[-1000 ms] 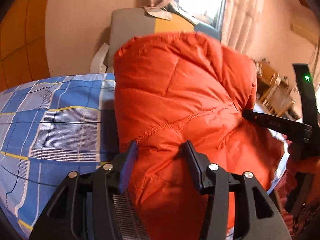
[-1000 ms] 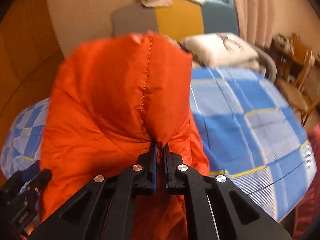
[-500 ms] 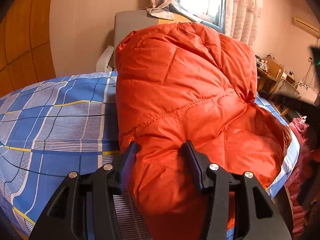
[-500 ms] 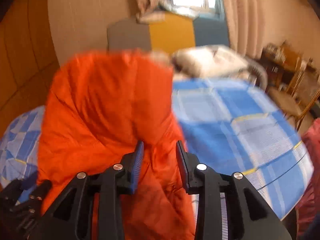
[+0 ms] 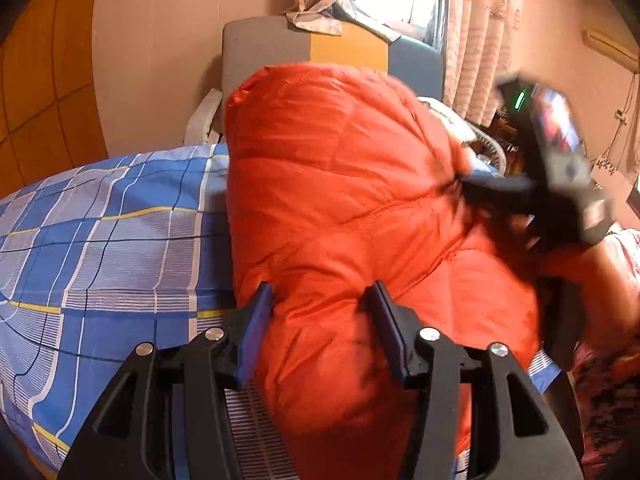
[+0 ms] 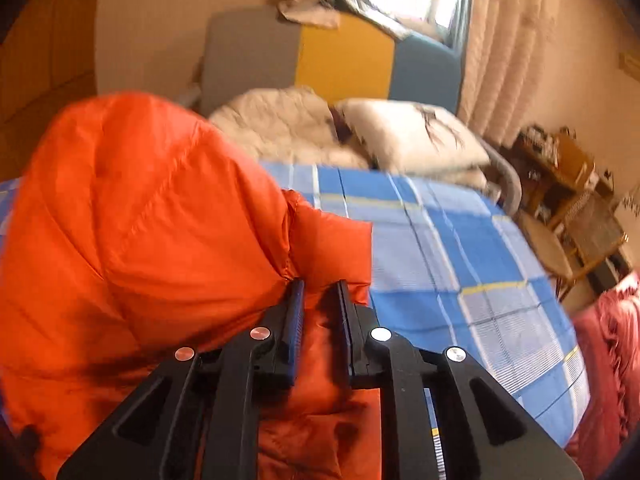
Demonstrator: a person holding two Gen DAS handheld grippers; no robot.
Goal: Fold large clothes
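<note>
I see one garment to fold, a puffy orange down jacket (image 5: 344, 208) with quilted stitch lines and a slick, shiny shell. It sits heaped on the bed, bunched into a tall rounded mound instead of lying flat. From my right wrist view the bulk (image 6: 132, 216) rises at the left, and a flatter flap of it spreads out low over the blue plaid sheet. Its near edge hangs toward me.

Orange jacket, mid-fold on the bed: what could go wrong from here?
1. The right gripper is closing on a thin flap of the orange jacket; it may catch only one layer and slip.
2. The left gripper straddles a thick puffy bulge; the slick fabric could squeeze out, letting the fold spring open.
</note>
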